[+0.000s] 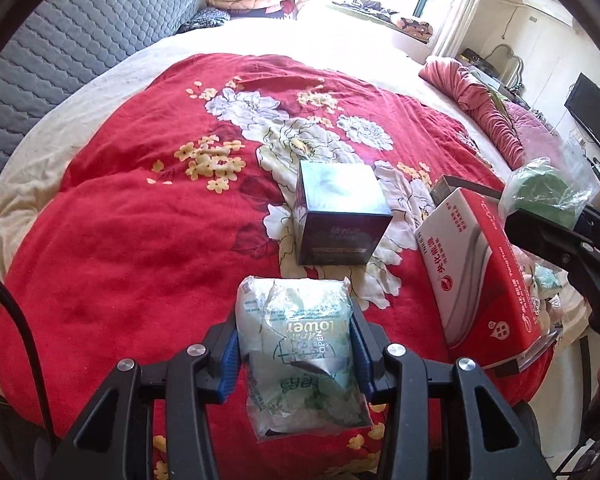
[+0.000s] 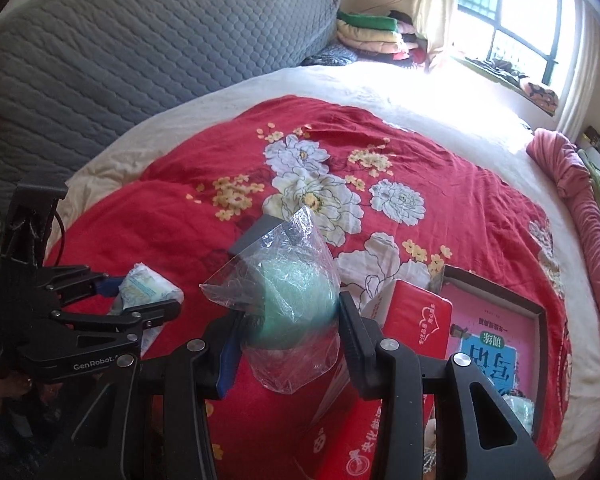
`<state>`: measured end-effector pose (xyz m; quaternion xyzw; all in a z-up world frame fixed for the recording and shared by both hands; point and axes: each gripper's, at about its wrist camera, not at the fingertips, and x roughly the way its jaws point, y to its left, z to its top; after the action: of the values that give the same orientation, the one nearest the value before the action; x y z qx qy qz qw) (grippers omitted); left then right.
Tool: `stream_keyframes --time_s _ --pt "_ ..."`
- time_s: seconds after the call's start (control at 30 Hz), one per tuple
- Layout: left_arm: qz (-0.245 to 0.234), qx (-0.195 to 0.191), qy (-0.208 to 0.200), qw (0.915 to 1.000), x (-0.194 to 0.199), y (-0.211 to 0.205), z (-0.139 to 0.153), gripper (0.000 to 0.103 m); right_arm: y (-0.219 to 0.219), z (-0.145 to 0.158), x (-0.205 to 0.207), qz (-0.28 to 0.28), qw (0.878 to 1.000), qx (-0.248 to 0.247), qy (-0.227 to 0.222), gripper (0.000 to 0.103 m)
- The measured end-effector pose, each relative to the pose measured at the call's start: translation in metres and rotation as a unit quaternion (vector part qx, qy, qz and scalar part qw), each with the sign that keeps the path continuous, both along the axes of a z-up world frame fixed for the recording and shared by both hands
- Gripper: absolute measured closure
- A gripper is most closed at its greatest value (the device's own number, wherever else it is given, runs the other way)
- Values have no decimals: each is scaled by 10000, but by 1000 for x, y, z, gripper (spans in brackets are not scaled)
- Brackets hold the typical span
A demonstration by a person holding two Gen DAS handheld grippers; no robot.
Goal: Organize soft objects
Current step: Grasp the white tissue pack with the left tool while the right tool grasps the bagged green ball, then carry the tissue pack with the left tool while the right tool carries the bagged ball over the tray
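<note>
**Over the red bedspread, both grippers are carrying soft packs**

Between the blue pads of the left gripper (image 1: 294,350), a soft tissue pack (image 1: 300,344) is sitting clamped, its crinkled pale wrapper printed in green and white and dented inward where the pads are pressing. It is hanging clear above the bedspread, its lower end drooping toward the camera. Over in the right wrist view, the right gripper (image 2: 290,326) is squeezing a green ball (image 2: 296,304) wrapped in a loose clear plastic bag (image 2: 280,256); the bag is puffing up in a peak above the ball and sagging below it. The ball is being held in the air too.

Just beyond the tissue pack, a dark box (image 1: 340,216) is standing on the bed, and to its right a red and white carton (image 1: 476,276) is lying tilted, partly over an open tray. In the right wrist view a pink book (image 2: 496,344) is lying inside that tray, with a red packet (image 2: 416,316) beside it. Nothing is crossing between the two grippers; they are working side by side, well apart.

The red floral bedspread (image 1: 140,220) is covering a cream sheet (image 2: 420,92). A grey quilted headboard (image 2: 160,40) is rising behind, folded blankets (image 2: 372,32) are stacked in the corner, a pink quilt (image 1: 484,108) is bunched along the far edge, and bright light is pouring through the window (image 2: 512,16).
</note>
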<state>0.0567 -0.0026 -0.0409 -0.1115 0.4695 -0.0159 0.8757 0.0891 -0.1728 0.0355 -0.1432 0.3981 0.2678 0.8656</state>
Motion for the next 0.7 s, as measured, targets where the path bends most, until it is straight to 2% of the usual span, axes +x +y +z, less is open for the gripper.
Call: stream_keyframes --time_s 0.4,0.7 --pt "-1 128 -407 9991 -15 -3 42 57 -11 40 -25 -123 9987 365 -321 58" --pt "-146 146 -677 9975 -18 -21 76 57 -57 75 -35 -530 9941 629 -712 58"
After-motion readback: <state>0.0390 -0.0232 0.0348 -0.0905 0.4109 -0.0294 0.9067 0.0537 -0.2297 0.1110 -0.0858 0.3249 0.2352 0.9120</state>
